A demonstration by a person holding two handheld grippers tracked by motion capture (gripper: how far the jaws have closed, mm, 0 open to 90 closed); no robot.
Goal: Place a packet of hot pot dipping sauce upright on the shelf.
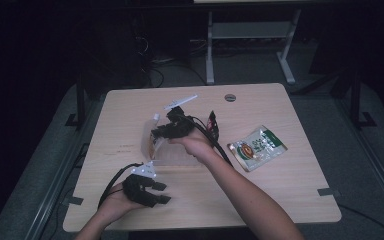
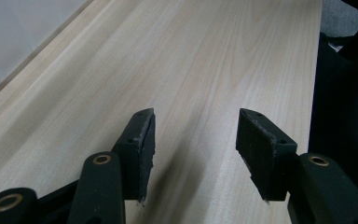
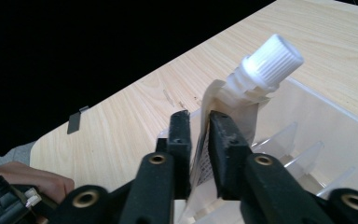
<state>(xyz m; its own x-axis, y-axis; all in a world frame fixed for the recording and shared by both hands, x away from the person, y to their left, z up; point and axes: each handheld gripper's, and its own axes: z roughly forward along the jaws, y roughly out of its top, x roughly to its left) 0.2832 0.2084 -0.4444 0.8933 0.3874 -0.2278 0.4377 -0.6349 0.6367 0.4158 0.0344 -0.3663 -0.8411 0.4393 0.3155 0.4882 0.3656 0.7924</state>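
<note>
A spouted pouch (image 3: 242,100) with a white ribbed cap (image 3: 273,58) stands upright in a clear plastic rack (image 3: 317,121) with dividers. In the right gripper view, my right gripper (image 3: 199,114) has its jaws on either side of the pouch's edge, a narrow gap showing and the pads not pressing. From above, the right gripper (image 1: 159,134) reaches left over the rack (image 1: 177,152) at mid-table. My left gripper (image 1: 164,192) rests near the table's front edge. Its jaws (image 2: 196,114) stand wide apart over bare wood with nothing between them.
A green snack packet (image 1: 258,147) lies flat to the right of the rack. A dark red packet (image 1: 212,125) stands just behind the right hand. A round cable grommet (image 1: 230,97) sits near the table's far edge. Dark floor and a metal frame lie beyond.
</note>
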